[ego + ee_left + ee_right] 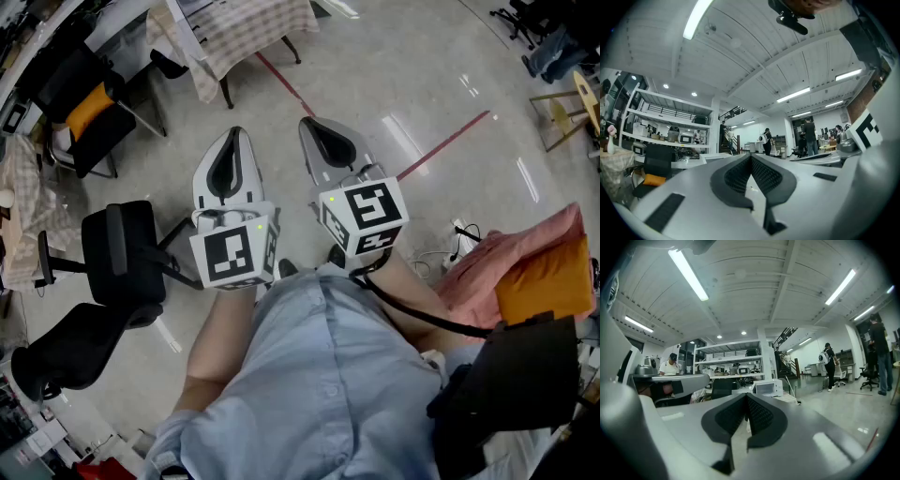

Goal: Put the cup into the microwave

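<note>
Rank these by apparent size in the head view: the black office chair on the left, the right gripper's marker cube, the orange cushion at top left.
1. Black office chair
2. Marker cube, which looks bigger because it is near the camera
3. Orange cushion

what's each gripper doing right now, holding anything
Left gripper: closed, nothing held.
Right gripper: closed, nothing held.

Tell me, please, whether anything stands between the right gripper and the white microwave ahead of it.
Nothing visible does: the microwave shows unblocked beyond the shut, empty right gripper; a dark chair stands to its left. No cup is in view.
</note>
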